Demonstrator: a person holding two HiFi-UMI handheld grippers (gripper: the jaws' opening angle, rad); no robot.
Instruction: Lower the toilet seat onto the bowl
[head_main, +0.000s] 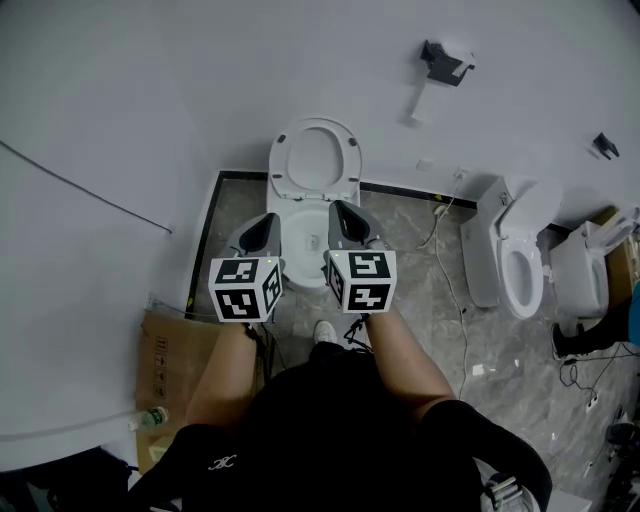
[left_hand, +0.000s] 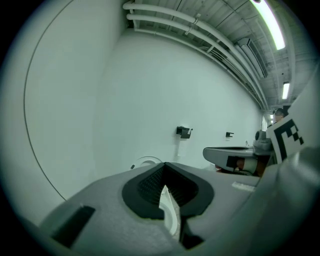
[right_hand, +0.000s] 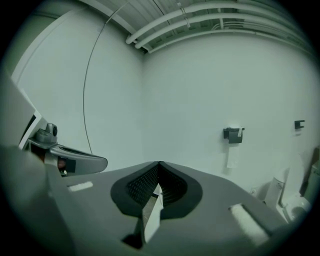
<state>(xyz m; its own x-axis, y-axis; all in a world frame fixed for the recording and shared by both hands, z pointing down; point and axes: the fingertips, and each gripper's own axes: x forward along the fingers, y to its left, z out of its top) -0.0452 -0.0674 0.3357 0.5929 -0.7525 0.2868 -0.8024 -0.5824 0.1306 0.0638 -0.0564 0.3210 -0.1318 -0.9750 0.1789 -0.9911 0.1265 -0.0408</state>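
White toilet seat (head_main: 349, 168) stands raised against the wall, above the bowl (head_main: 303, 232). Left tongs (head_main: 266, 225) and right tongs (head_main: 342, 214) hover closed, empty. Best to hook the seat's top edge, then ease it down slowly.

You are finding no legible words or numbers here. The flattened brown cardboard box (head_main: 165, 365) at lower left is carrying dark print too small to read, and the small white emblem (head_main: 222, 462) on your black top is showing no clear letters.

Bowl (head_main: 304, 222) front hidden behind left tongs (head_main: 263, 231), right tongs (head_main: 346, 217).
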